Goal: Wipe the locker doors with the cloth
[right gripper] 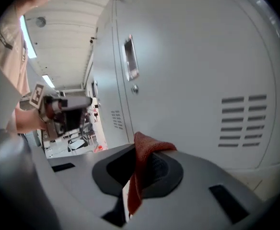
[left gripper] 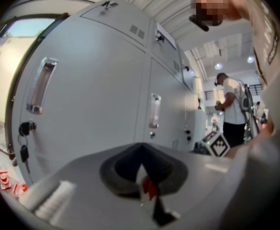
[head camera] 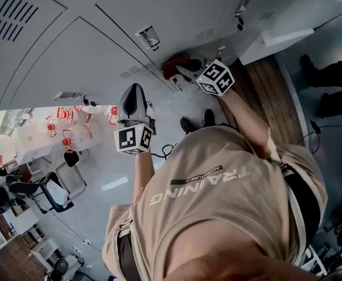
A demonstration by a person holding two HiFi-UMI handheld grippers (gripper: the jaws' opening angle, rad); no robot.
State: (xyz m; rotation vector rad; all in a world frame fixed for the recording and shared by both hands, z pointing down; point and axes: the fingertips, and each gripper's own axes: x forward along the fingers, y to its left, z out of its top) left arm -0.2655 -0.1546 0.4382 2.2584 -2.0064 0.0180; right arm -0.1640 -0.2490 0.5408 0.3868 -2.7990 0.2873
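Now, head view, arms: I see both forearms reaching toward the locker doors (head camera: 71,57), the left gripper (head camera: 133,97) well apart from the right gripper (head camera: 185,69).
Head view, cloth: the red cloth (head camera: 172,63) sits at the right gripper's tip, close to a door.
Left gripper view, jaws: pressed together on nothing I can make out; a handle (left gripper: 40,86) and hanging keys (left gripper: 24,150) are ahead.
Left gripper view, surroundings: a person (left gripper: 233,110) stands beyond the lockers.
Right gripper view, jaws: clamped on the cloth, which drapes down between them; vent slots (right gripper: 239,121) are just ahead.
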